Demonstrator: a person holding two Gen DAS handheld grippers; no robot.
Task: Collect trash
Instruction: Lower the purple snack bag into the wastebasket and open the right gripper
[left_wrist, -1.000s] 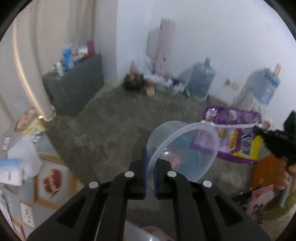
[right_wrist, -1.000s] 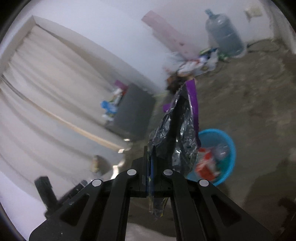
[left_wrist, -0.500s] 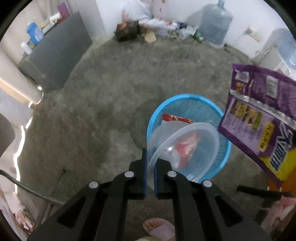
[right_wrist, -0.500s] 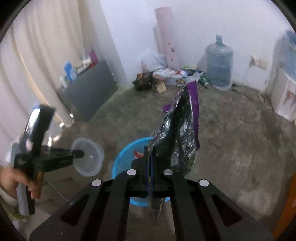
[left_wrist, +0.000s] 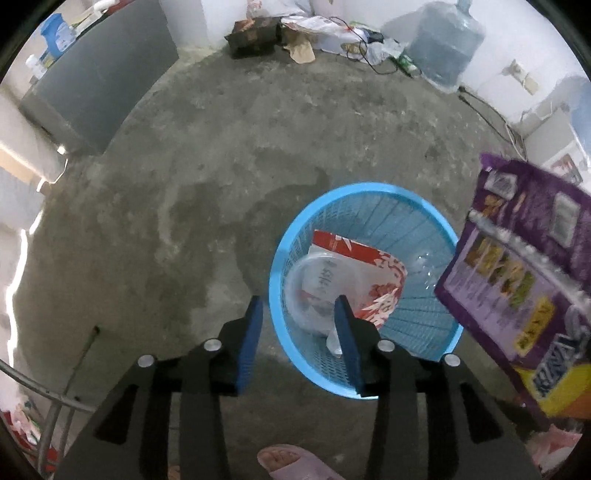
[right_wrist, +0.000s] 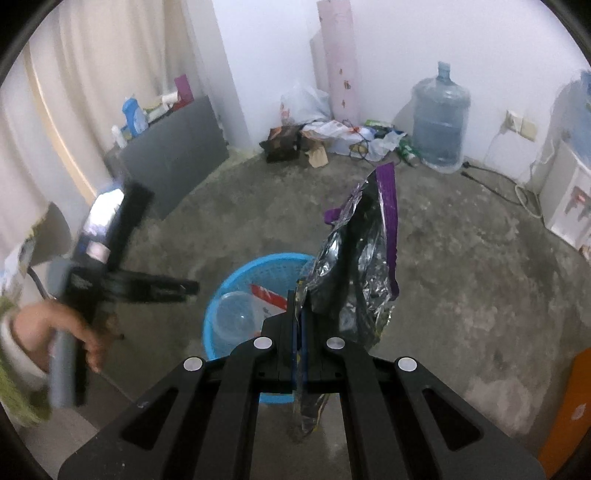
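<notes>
A blue mesh basket (left_wrist: 369, 189) stands on the concrete floor. My left gripper (left_wrist: 297, 332) points down over its near rim, its jaws opening with nothing gripped between them. Below them a clear plastic container (left_wrist: 314, 291) lies inside the basket on a red-and-white packet (left_wrist: 369, 266). My right gripper (right_wrist: 298, 321) is shut on the lower edge of a purple foil bag (right_wrist: 354, 266), which hangs beside the basket (right_wrist: 236, 280). The same bag (left_wrist: 524, 280) shows at the right of the left wrist view. In the right wrist view the left gripper (right_wrist: 184, 286) is blurred, with a hand (right_wrist: 66, 325) holding it.
A grey cabinet (left_wrist: 99, 74) stands at the left wall. A heap of bags and boxes (left_wrist: 288, 33) and a big water jug (left_wrist: 447, 48) line the far wall, with a cable (left_wrist: 484, 110) on the floor. A foot in a pink slipper (left_wrist: 291, 461) is near me.
My left gripper swung down over the basket and let go of the clear container, which dropped in. My right gripper turned toward the basket, still clamped on the purple bag.
</notes>
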